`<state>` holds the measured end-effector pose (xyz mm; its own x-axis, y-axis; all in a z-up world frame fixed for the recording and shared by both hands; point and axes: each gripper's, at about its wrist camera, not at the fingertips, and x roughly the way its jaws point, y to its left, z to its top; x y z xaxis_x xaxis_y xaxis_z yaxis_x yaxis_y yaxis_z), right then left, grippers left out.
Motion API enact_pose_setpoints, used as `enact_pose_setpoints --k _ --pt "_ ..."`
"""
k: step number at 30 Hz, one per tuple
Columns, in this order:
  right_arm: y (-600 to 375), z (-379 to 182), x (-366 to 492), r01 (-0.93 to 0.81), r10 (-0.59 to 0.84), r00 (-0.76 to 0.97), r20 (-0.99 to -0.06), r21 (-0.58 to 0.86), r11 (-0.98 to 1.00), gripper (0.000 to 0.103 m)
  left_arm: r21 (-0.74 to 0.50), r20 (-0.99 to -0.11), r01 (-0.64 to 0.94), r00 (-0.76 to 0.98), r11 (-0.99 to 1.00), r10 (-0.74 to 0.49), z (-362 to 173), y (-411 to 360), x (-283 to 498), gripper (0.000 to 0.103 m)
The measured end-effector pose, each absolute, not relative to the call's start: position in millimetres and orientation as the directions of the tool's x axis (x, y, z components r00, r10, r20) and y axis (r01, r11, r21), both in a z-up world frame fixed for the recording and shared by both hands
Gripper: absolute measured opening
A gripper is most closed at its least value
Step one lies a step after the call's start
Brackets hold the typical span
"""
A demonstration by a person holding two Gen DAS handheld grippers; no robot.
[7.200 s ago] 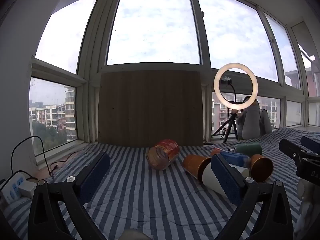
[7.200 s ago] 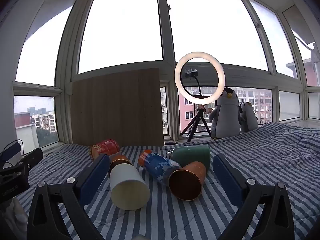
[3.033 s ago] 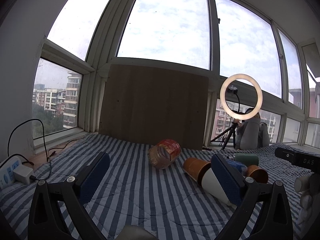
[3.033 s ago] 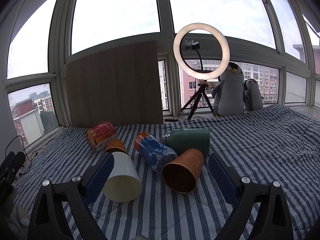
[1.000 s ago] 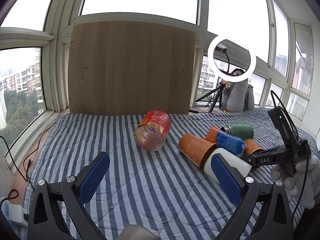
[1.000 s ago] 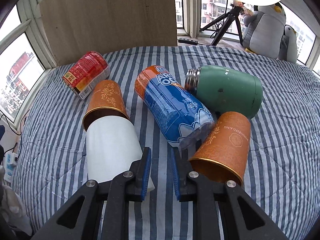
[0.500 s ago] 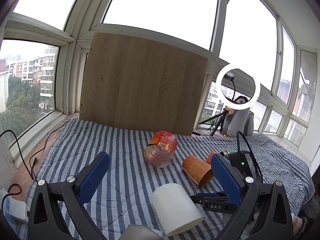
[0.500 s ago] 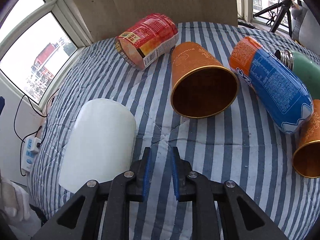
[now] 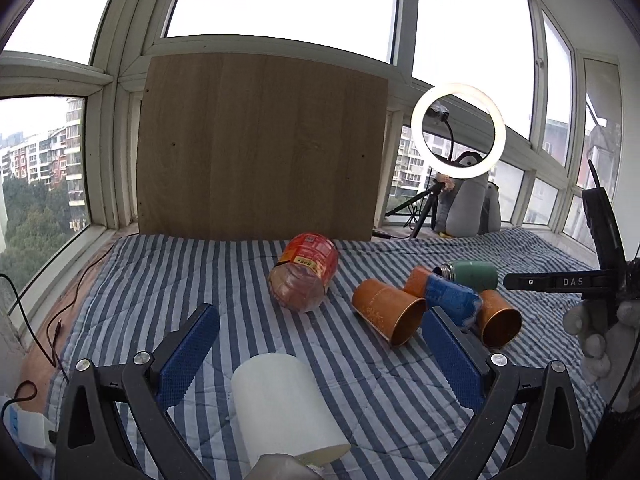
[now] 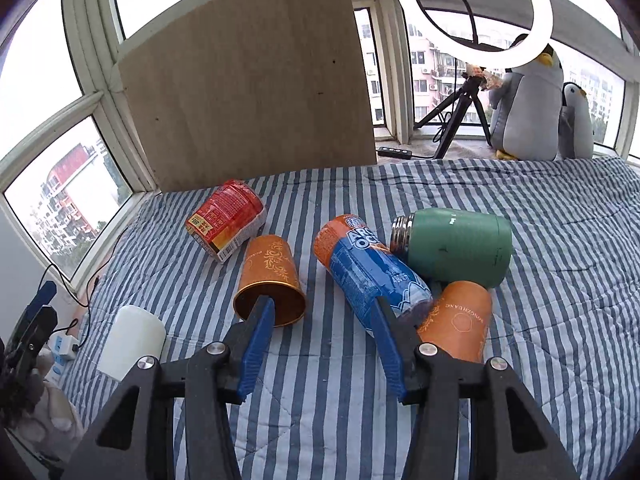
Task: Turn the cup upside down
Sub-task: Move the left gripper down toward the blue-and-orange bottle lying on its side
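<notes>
A white cup lies on its side on the striped cover, mouth towards the camera in the left wrist view. It sits low between the spread fingers of my open left gripper, which do not touch it. In the right wrist view the white cup lies far left, apart from the other items. My right gripper stands open with nothing between its fingers. Its left fingertip overlaps the mouth of an orange cup lying on its side. A second orange cup lies by the right finger.
A blue can, a green flask and a red can lie on the striped cover. A wooden board, a ring light and toy penguins stand behind. A power strip and cables lie at left.
The right gripper's fingers have gone from nearly shut to open, and it has drawn back to the right. The white cup now lies closer in between the left fingers.
</notes>
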<state>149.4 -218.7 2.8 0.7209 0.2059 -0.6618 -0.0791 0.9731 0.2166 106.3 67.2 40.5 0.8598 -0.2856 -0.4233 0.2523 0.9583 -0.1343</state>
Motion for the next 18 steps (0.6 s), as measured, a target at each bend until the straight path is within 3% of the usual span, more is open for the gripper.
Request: enact_pose_setpoints --k 4,10,18 --pt "-259 -9 123 -0.021 0.138 0.753 -0.643 0.187 0.982 0.046 -0.208 -0.509 0.311 0.775 0.927 -0.374 32 39 121 0.103" --pt "-306 -31 97 0.061 0.029 0.814 -0.581 0.136 0.989 0.046 -0.102 -0.624 0.386 0.693 0.917 -0.361 48 -46 148 0.103" --pt "-324 -62 100 0.095 -0.024 0.877 -0.481 0.123 0.988 0.046 -0.203 -0.760 0.362 0.527 0.910 -0.380 30 -161 207 0.103"
